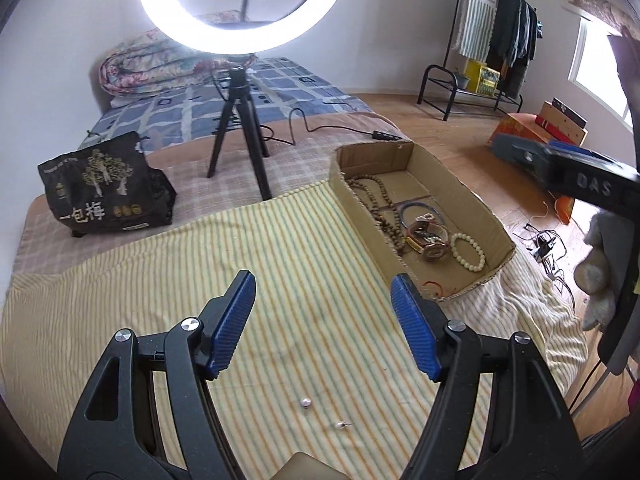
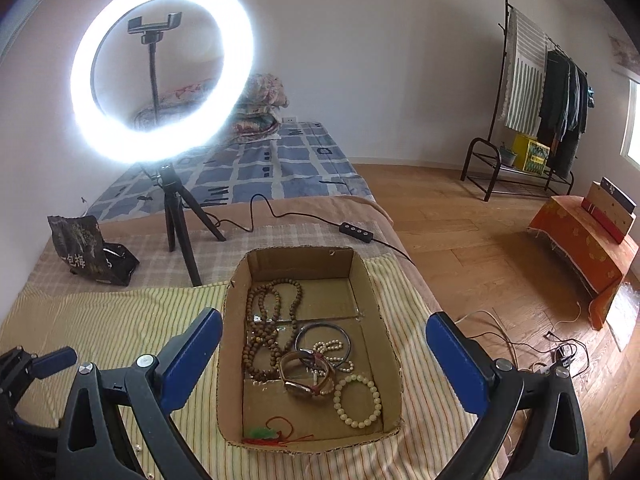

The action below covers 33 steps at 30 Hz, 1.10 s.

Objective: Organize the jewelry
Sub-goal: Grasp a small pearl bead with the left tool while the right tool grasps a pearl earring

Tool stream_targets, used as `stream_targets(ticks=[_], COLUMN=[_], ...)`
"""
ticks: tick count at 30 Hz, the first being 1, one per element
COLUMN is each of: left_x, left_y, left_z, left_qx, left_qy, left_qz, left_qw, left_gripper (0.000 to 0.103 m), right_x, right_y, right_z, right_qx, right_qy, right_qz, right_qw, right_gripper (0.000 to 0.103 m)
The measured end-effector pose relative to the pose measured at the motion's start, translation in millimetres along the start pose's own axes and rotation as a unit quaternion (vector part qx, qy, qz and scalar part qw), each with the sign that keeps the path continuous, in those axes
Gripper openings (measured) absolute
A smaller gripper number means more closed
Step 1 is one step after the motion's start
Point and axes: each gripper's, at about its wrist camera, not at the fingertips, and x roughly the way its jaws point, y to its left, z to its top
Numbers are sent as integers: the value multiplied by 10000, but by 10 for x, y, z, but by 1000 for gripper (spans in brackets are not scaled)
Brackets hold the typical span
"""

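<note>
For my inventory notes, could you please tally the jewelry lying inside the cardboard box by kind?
Wooden bead strand: 1
Cream bead bracelet: 1
Small pearl strand: 1
Dark bangle: 1
Watch: 1, as far as shows
Red cord with green charm: 1
Total: 6

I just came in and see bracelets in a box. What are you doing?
A person holding two grippers is tidying jewelry on a bed. The cardboard box already holds bead strings, a bangle and a watch. Two small pearl earrings lie outside it on the striped cloth. The left gripper and right gripper are open, holding nothing.
</note>
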Motion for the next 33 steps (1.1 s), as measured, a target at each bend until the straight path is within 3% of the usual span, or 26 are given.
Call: stream_targets(ticks=[7,18,26,28,30,33], left_x=[-132,-118,2,49,122,207], left_y=[319,454,472,465,458,453], left_z=[-38,-246,-481,-541,-608,-696], left_qx=[-212,116,238,241,235,198], left_qy=[-168,164,503,601,763,944], left_qz=[177,360,-1,-60,-157,-276], left_qw=[9995,9991,9985,9979,9967,9950], left_gripper=[72,72,72,69,59,51], right_x=[-195,-485,-591,-570,-541,-491], right_y=[91,252,391,417,452,508], right_z=[-88,-305,-676,-781,-876,-996], right_qx=[-64,-155,-407,-465,-531,-627], right_qy=[-66,-204,18,150,294,490], right_qz=[220,585,963,1057,1171,1278], right_qw=[9997,9980,9945,9932,9913,9886], right_gripper=[103,103,99,94,93,93])
